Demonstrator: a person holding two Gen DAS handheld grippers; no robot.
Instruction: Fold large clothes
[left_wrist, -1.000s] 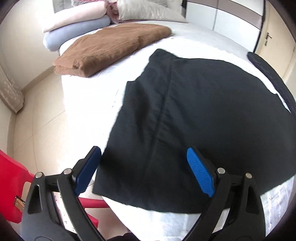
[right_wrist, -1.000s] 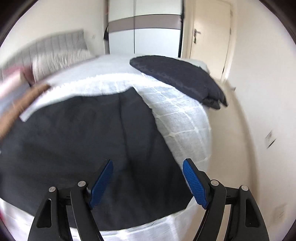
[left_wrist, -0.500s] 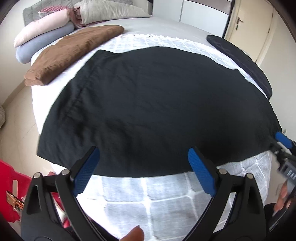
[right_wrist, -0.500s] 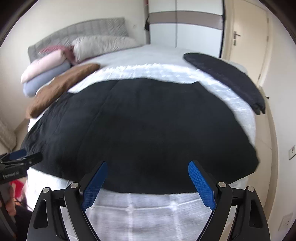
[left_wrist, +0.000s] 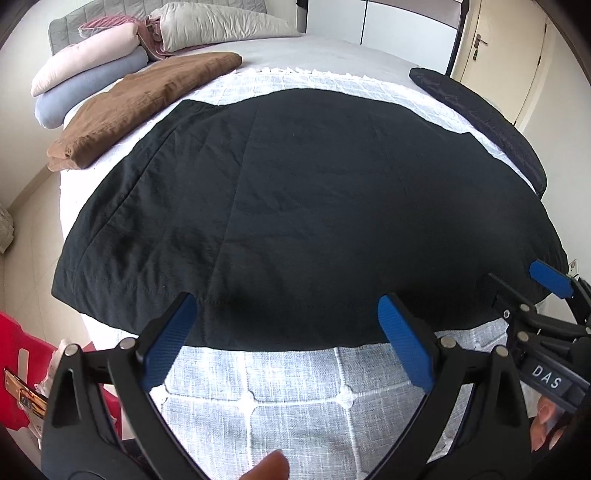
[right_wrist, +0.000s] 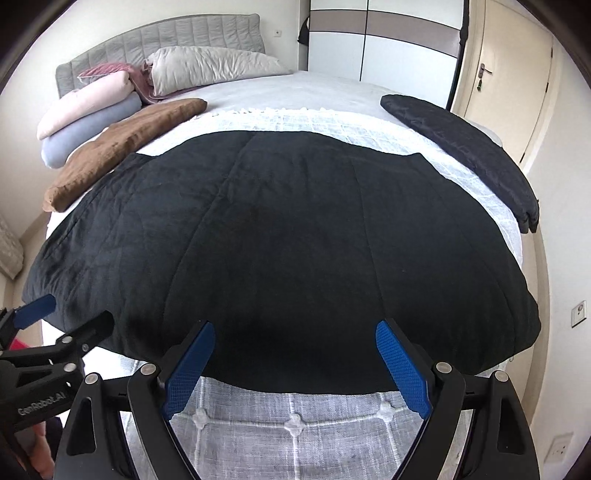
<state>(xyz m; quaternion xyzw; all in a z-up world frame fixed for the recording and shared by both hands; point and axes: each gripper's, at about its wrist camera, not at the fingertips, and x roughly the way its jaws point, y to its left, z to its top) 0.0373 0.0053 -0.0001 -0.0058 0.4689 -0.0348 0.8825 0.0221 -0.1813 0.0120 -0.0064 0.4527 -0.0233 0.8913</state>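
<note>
A large black garment (left_wrist: 314, 206) lies spread flat on the white textured bed cover (left_wrist: 280, 402); it also fills the right wrist view (right_wrist: 295, 240). My left gripper (left_wrist: 288, 343) is open and empty, held over the garment's near hem. My right gripper (right_wrist: 295, 365) is open and empty, also over the near hem. The right gripper shows at the right edge of the left wrist view (left_wrist: 532, 291). The left gripper shows at the left edge of the right wrist view (right_wrist: 62, 314).
A folded brown blanket (left_wrist: 147, 103) lies at the bed's far left with rolled pillows (left_wrist: 88, 81) behind it. A folded dark quilted item (left_wrist: 484, 118) lies along the bed's right side. A red chair (left_wrist: 14, 369) stands left of the bed. A door (right_wrist: 513, 85) is at far right.
Both grippers have pulled back from the garment's two sides toward the middle of the near hem, and now face the whole garment. Both stay open.
</note>
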